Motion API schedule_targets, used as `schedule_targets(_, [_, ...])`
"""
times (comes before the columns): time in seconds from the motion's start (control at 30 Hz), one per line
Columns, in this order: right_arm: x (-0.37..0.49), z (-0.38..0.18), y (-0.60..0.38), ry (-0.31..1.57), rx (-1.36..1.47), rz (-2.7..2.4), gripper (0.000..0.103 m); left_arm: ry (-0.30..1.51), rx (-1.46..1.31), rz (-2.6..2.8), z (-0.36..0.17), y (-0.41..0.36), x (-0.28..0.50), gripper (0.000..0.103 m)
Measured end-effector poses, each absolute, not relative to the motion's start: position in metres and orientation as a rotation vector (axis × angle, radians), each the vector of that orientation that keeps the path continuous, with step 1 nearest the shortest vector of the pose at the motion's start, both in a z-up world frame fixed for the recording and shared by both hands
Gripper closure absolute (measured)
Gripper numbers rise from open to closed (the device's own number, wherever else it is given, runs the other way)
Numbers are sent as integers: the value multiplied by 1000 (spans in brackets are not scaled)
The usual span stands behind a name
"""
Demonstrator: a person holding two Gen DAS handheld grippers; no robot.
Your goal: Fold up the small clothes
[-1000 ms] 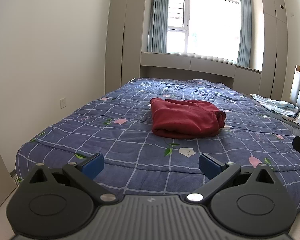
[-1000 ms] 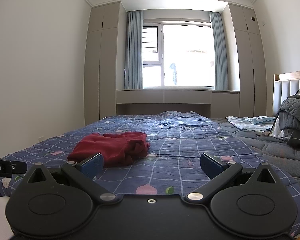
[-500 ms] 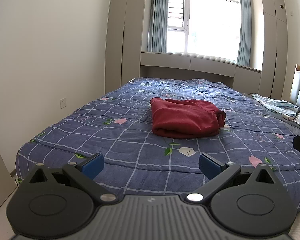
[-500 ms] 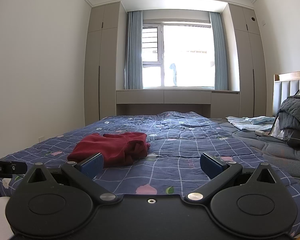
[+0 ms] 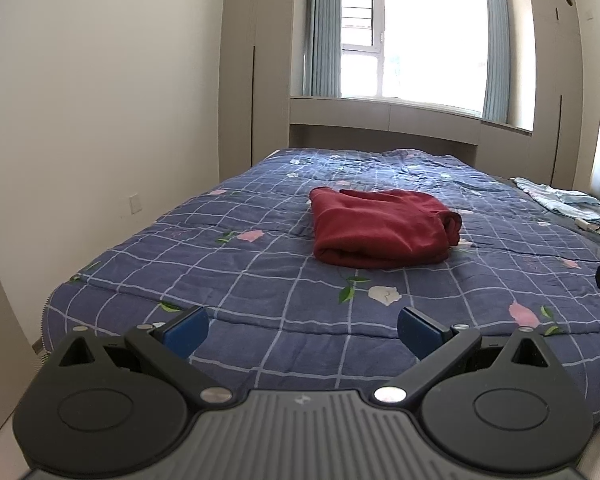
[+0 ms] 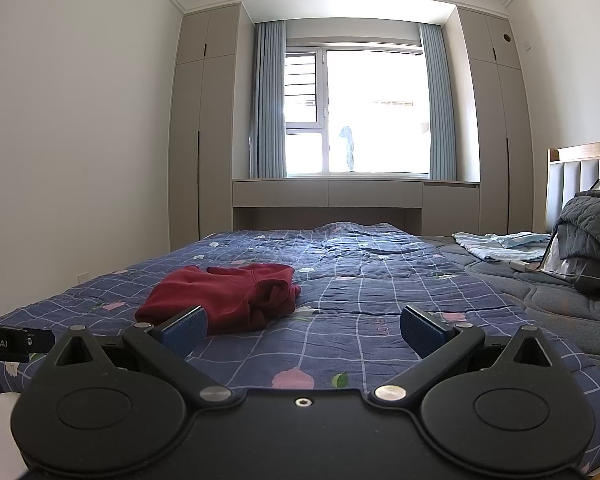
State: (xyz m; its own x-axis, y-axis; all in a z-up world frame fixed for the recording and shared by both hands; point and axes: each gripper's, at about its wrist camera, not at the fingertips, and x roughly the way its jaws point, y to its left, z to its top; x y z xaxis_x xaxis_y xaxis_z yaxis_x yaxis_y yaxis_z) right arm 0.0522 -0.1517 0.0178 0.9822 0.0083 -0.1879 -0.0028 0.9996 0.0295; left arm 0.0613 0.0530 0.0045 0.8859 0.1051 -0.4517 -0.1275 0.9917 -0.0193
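Note:
A dark red garment (image 5: 382, 230) lies folded in a compact bundle on the blue checked bedspread (image 5: 260, 264), near the bed's middle. It also shows in the right wrist view (image 6: 228, 296), left of centre. My left gripper (image 5: 302, 330) is open and empty, held over the bed's near edge, well short of the garment. My right gripper (image 6: 304, 330) is open and empty too, over the near part of the bed, with the garment ahead and to its left.
A light blue cloth (image 6: 500, 244) and a grey quilted pile (image 6: 588, 240) lie at the right by the headboard (image 6: 580, 168). A white wall (image 5: 100, 120) runs along the bed's left. Wardrobes and a window bench (image 6: 356, 196) stand beyond the bed.

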Motion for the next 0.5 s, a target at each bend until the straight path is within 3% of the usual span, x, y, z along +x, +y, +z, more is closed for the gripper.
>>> schedule_targets(0.5, [52, 18, -151, 190, 29, 6, 1, 471, -40, 124, 5, 54, 63, 0])
